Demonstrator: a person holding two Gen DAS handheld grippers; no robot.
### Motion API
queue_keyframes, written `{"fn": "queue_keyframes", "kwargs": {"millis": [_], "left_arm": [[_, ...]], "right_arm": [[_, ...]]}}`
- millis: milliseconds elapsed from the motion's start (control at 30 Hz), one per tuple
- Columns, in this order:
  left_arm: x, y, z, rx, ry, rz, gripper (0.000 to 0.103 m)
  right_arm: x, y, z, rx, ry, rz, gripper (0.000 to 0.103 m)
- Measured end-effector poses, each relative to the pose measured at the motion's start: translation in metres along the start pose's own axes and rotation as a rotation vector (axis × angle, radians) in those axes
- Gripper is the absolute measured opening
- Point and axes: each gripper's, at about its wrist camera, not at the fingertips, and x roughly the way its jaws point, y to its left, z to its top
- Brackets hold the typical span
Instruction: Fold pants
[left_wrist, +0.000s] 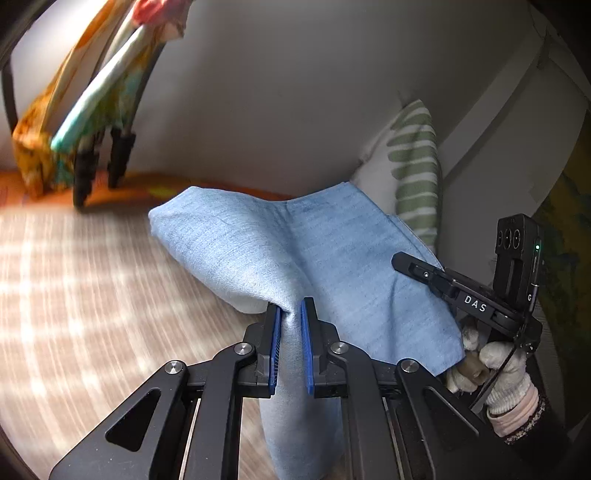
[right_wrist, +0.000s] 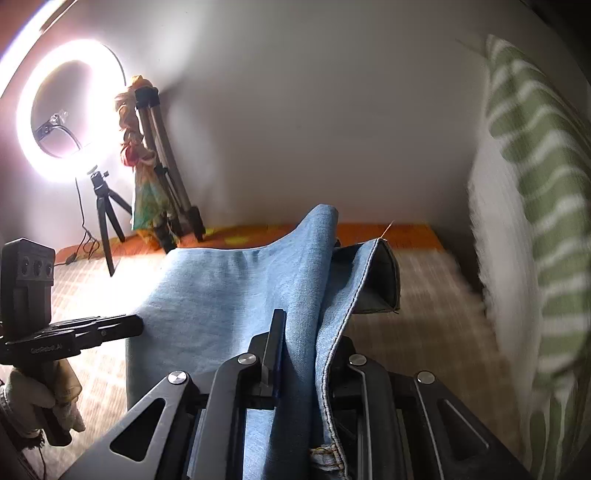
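Observation:
Light blue denim pants hang lifted above a striped woven surface. My left gripper is shut on a pinched fold of the denim, which runs down between its blue pads. At the right edge of the left wrist view the right gripper reaches onto the cloth, held by a gloved hand. In the right wrist view the pants drape over my right gripper, which is shut on the denim beside a stitched seam; its right finger is hidden by cloth. The left gripper shows at the left there.
A lit ring light on a small tripod stands at the back left, beside a taller tripod draped with a colourful cloth. A green-and-white striped pillow leans against the grey wall on the right. An orange strip edges the surface.

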Motion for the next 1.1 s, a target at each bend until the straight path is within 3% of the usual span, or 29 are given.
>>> {"fn": "queue_keyframes", "kwargs": {"millis": [233, 367, 467, 600, 733, 833, 900, 1100], "left_arm": [[0.038, 0.023, 0.025, 0.031, 0.019, 0.101, 0.009], [0.050, 0.036, 0.019, 0.042, 0.067, 0.190, 0.009], [0.052, 0.030, 0.010, 0.121, 0.087, 0.276, 0.013], [0.064, 0.033, 0.003, 0.132, 0.147, 0.335, 0.018], [0.059, 0.036, 0.000, 0.134, 0.144, 0.357, 0.023], [0.037, 0.044, 0.001, 0.087, 0.137, 0.360, 0.022], [0.021, 0.046, 0.000, 0.064, 0.121, 0.350, 0.023], [-0.029, 0.037, -0.010, 0.084, 0.096, 0.334, 0.023]], "right_arm": [[0.057, -0.006, 0.020, -0.037, 0.035, -0.029, 0.015], [0.082, -0.021, 0.013, -0.037, 0.083, -0.113, 0.016], [0.090, -0.032, 0.005, -0.017, 0.121, -0.155, 0.021], [0.099, -0.035, -0.004, -0.062, 0.193, -0.314, 0.035], [0.078, -0.041, -0.004, 0.014, 0.160, -0.296, 0.035], [0.062, -0.036, -0.002, 0.008, 0.145, -0.290, 0.041], [0.048, -0.031, -0.003, 0.013, 0.132, -0.275, 0.053], [0.011, -0.022, -0.015, 0.067, 0.086, -0.220, 0.065]]}}
